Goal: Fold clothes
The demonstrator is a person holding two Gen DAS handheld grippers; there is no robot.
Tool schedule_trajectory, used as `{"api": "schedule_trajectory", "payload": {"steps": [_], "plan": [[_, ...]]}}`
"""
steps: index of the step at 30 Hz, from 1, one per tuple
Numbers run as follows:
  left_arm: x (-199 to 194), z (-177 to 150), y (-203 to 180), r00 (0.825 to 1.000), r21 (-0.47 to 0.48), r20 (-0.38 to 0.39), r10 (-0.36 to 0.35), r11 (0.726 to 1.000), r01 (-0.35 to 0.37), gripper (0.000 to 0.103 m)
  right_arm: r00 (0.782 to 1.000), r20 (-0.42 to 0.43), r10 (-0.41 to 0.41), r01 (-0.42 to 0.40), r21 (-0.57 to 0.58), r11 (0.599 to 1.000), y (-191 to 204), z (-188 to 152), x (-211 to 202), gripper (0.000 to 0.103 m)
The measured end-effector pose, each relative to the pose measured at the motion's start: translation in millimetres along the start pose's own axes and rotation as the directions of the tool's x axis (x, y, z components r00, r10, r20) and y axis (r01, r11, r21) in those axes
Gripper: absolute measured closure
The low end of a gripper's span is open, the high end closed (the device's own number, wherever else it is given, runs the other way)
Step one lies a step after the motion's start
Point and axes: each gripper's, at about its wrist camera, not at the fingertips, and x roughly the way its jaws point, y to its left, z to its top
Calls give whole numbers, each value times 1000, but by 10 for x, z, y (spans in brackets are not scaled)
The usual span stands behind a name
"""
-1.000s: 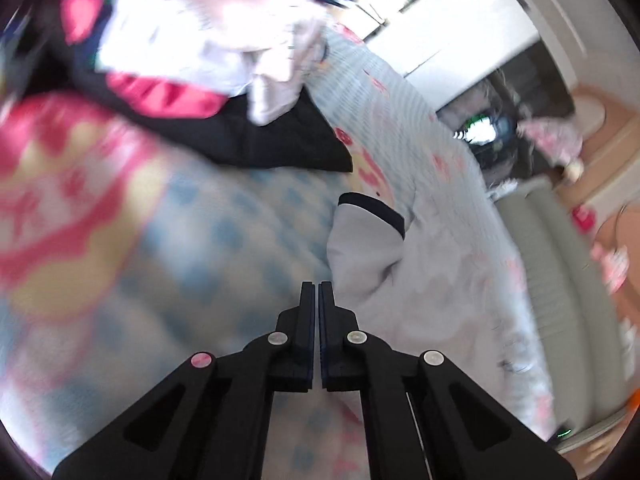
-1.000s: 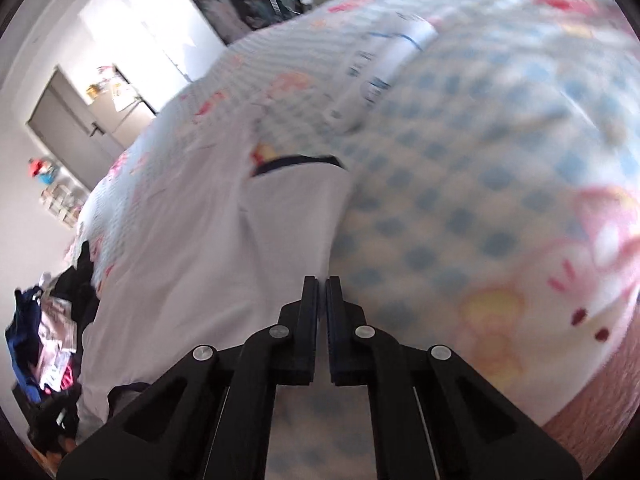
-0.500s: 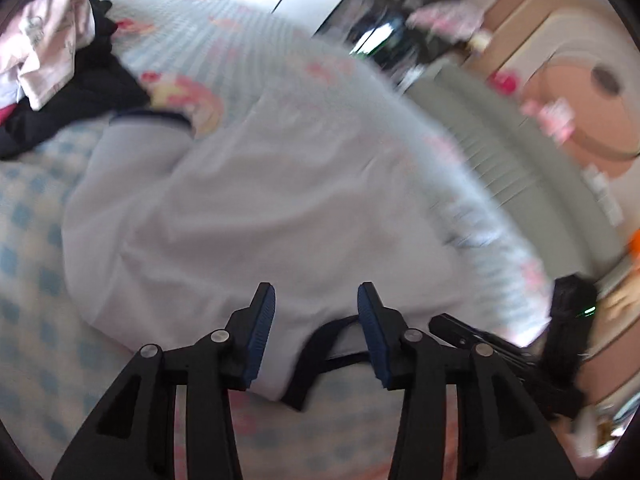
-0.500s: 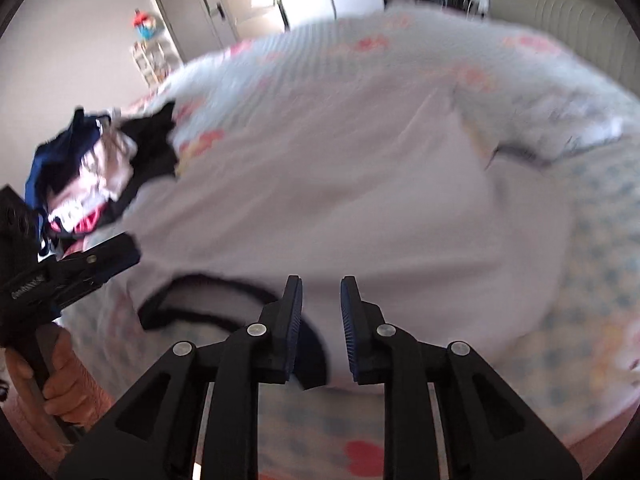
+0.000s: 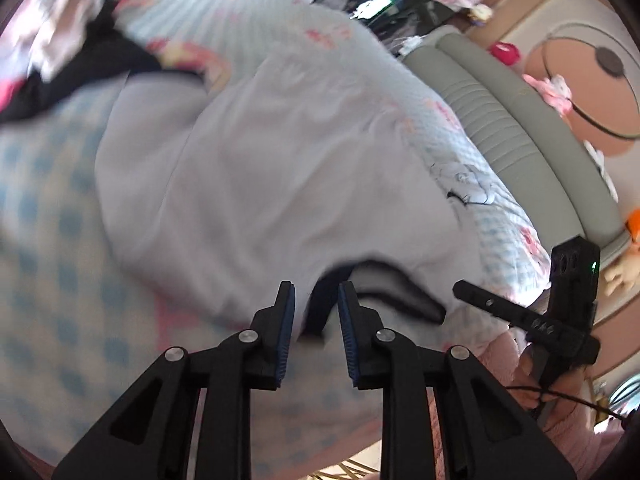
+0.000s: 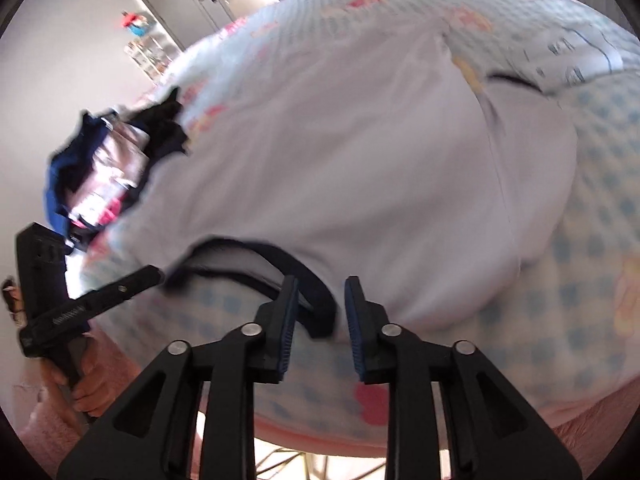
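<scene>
A white T-shirt [image 5: 280, 168] with a dark navy collar [image 5: 404, 292] lies flat on a checked bedspread [image 5: 52, 240]. My left gripper [image 5: 314, 304] is open, its jaws on either side of the collar's left end. My right gripper [image 6: 320, 296] is open, its jaws on either side of the collar's right end [image 6: 316, 292]. The shirt also fills the right wrist view [image 6: 360, 160]. Each gripper shows in the other's view: the right one [image 5: 520, 312] and the left one [image 6: 88, 300].
A pile of dark, pink and blue clothes [image 6: 104, 168] lies at the shirt's far left side, also in the left wrist view [image 5: 60, 52]. A grey padded headboard [image 5: 520, 128] runs along the bed's right side. The bed's near edge [image 6: 360, 440] is just below my grippers.
Both grippers went from shut to open and swung from the sleeves to the collar at the near edge. In the last half second they moved closer around the collar ends.
</scene>
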Motion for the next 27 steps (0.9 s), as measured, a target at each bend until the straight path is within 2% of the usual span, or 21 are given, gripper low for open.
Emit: {"api": "schedule_trajectory", "payload": {"steps": [2, 4, 6, 9, 12, 15, 17, 18, 21, 22, 23, 24, 25, 26, 27], "plan": [[-42, 165, -28, 1000, 25, 13, -5, 1000, 5, 76, 1000, 15, 26, -27, 11, 1000, -8, 201, -89, 67], [-52, 352, -82, 1000, 49, 25, -6, 999, 4, 76, 999, 32, 38, -39, 19, 999, -20, 472, -155, 65], [27, 657, -145, 998, 68, 40, 39, 997, -42, 76, 998, 63, 19, -20, 13, 1000, -63, 855, -198, 64], [128, 1137, -129, 995, 88, 63, 84, 992, -89, 76, 993, 114, -18, 16, 19, 1000, -267, 1348, -343, 56], [379, 1684, -66, 990, 88, 80, 116, 989, -123, 76, 988, 127, -87, 82, 45, 996, -470, 1909, -186, 54], [789, 2271, -28, 985, 72, 101, 137, 987, -144, 76, 983, 131, -132, 126, 56, 990, -706, 2354, 56, 54], [1081, 2645, 72, 988, 47, 90, 129, 990, -133, 73, 978, 111, -174, 170, 48, 984, -839, 2617, 303, 54], [1281, 2838, 169, 991, 32, 67, 114, 993, -117, 65, 975, 104, -199, 195, 42, 980, -906, 2738, 423, 54], [1817, 3259, 408, 996, 8, 10, 83, 996, -83, 63, 968, 92, -235, 232, 40, 972, -1104, 3014, 788, 54], [1993, 3367, 473, 998, 0, -9, 63, 998, -63, 63, 972, 90, -218, 215, 48, 975, -1177, 3092, 905, 54], [2145, 3435, 528, 999, -16, -30, 32, 999, -33, 56, 976, 84, -199, 193, 65, 979, -1272, 3164, 1005, 54], [2298, 3503, 582, 999, -32, -51, 1, 999, -3, 41, 981, 71, -179, 172, 95, 981, -1379, 3233, 1105, 53], [2447, 3562, 635, 997, -51, -70, -26, 998, 22, 36, 986, 55, -157, 150, 126, 981, -1488, 3297, 1212, 49], [2588, 3598, 683, 996, -77, -81, -40, 996, 34, 35, 989, 44, -140, 132, 145, 981, -1568, 3343, 1298, 48], [2677, 3625, 707, 995, -90, -85, -46, 995, 38, 38, 991, 36, -128, 120, 160, 980, -1647, 3394, 1384, 47]]}}
